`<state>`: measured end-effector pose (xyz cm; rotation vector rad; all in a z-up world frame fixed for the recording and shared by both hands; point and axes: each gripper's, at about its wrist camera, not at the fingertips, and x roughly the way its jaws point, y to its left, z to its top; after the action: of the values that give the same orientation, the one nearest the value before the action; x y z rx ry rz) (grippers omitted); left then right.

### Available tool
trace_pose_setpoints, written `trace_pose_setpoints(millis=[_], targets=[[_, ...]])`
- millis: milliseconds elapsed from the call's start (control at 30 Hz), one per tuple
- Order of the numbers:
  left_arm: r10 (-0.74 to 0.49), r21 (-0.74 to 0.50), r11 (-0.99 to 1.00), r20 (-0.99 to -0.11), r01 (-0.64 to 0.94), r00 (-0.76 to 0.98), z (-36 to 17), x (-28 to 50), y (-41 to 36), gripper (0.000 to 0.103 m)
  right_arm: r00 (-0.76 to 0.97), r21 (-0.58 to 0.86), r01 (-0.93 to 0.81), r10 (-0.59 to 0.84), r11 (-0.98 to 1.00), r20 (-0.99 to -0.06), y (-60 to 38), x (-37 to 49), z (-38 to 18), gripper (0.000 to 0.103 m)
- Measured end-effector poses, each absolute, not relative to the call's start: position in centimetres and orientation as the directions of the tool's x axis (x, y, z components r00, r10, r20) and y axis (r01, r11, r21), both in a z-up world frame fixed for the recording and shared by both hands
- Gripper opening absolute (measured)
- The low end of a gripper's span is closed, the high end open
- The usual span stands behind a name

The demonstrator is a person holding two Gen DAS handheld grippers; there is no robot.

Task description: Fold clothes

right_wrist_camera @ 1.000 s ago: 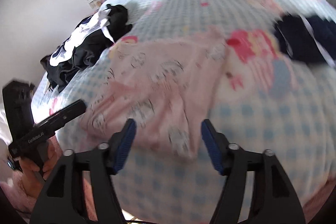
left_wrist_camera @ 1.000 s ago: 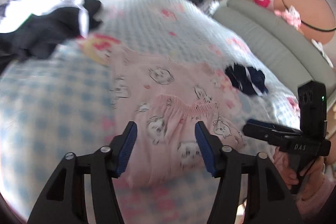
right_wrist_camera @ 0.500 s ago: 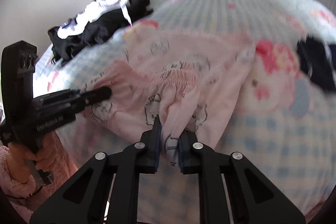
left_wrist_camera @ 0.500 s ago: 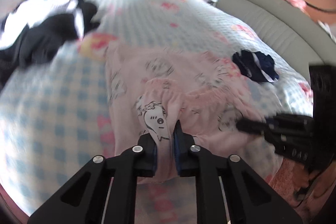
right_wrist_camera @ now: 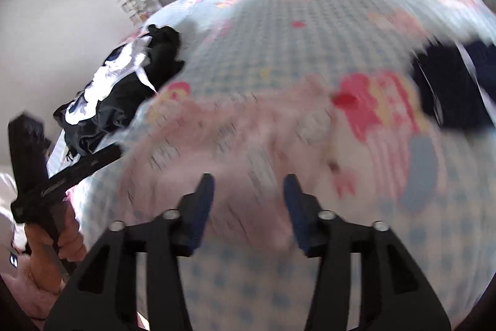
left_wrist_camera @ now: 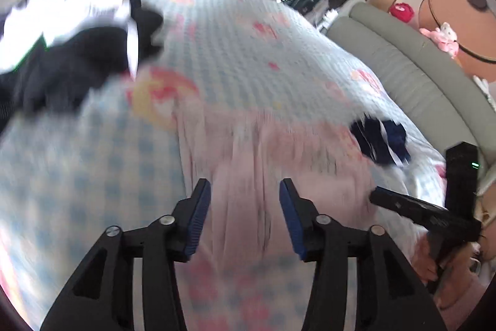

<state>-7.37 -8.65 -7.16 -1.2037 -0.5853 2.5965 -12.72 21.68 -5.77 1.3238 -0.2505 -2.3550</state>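
Spreading apart, your left claw and right claw are opening, pinching nothing. Your pink pajamas lie flat on the bed, just under and ahead of both claws.

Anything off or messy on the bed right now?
Mostly motion blur. The black-and-white clothes lie in a crumpled heap at the far-left edge of the blue checked bedspread, and a small navy garment sits bunched, unfolded, right of the pink printed pyjamas.

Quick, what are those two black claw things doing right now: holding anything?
Left gripper: fingers opening, gripping nothing; the pink printed cotton garment lies beyond.
Right gripper: fingers opening, gripping nothing.
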Motion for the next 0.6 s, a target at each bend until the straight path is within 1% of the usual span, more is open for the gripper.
trace_pose_setpoints(millis=[33,100,167,200,233,267,300,367,467,500,533,600], targets=[[0.367,-0.457,-0.889,-0.694,-0.015,-0.619,-8.3,-7.4,-8.6,0.055,-0.421,0.377,0.246,-0.449,-0.893,-0.788,21.9,-12.9,-7.2,0.054],[0.376,-0.479,-0.878,-0.718,0.024,-0.586,-10.3,-7.9,-8.5,0.056,-0.367,0.43,0.205,-0.477,-0.879,-0.799,22.0,-13.8,-9.5,0.059],[0.371,-0.477,-0.878,-0.722,0.032,-0.584,-10.7,-8.3,-8.0,0.05,-0.358,0.446,0.196,-0.487,-0.873,-0.797,21.6,-14.7,-10.5,0.06],[0.368,-0.47,-0.882,-0.722,0.025,-0.586,-10.4,-8.4,-7.6,0.029,-0.364,0.442,0.197,-0.484,-0.875,-0.796,21.3,-15.0,-10.5,0.045],[0.362,-0.456,-0.89,-0.725,0.014,-0.586,-10.0,-8.5,-7.1,0.021,-0.365,0.445,0.204,-0.489,-0.872,-0.792,21.0,-15.2,-10.4,0.029],[0.359,-0.446,-0.895,-0.722,0.002,-0.592,-9.3,-8.3,-6.8,0.018,-0.365,0.453,0.215,-0.501,-0.866,-0.785,20.7,-15.2,-9.9,0.017],[0.366,-0.449,-0.893,-0.711,-0.014,-0.601,-8.5,-8.0,-6.8,0.015,-0.38,0.446,0.228,-0.501,-0.866,-0.777,20.5,-14.9,-9.1,0.012],[0.381,-0.453,-0.89,-0.688,-0.044,-0.618,-6.9,-7.4,-6.7,0.014,-0.427,0.422,0.263,-0.497,-0.868,-0.756,20.5,-13.5,-7.1,0.01],[0.439,-0.476,-0.873,-0.665,-0.109,-0.605,-4.3,-4.9,-6.6,0.014,-0.458,0.444,0.289,-0.53,-0.848,-0.714,22.1,-11.1,-4.0,0.01],[0.479,-0.498,-0.856,-0.667,-0.136,-0.571,-3.8,-4.1,-6.5,0.014,-0.459,0.444,0.289,-0.53,-0.848,-0.714,22.8,-10.0,-3.4,0.01],[0.492,-0.501,-0.853,-0.677,-0.147,-0.547,-3.8,-3.5,-6.3,0.015,-0.456,0.434,0.285,-0.519,-0.855,-0.723,23.4,-8.7,-3.3,0.01],[0.474,-0.468,-0.87,-0.713,-0.152,-0.516,-4.6,-1.8,-5.9,0.017,-0.446,0.406,0.274,-0.49,-0.872,-0.749,24.5,-6.6,-3.4,0.014]])
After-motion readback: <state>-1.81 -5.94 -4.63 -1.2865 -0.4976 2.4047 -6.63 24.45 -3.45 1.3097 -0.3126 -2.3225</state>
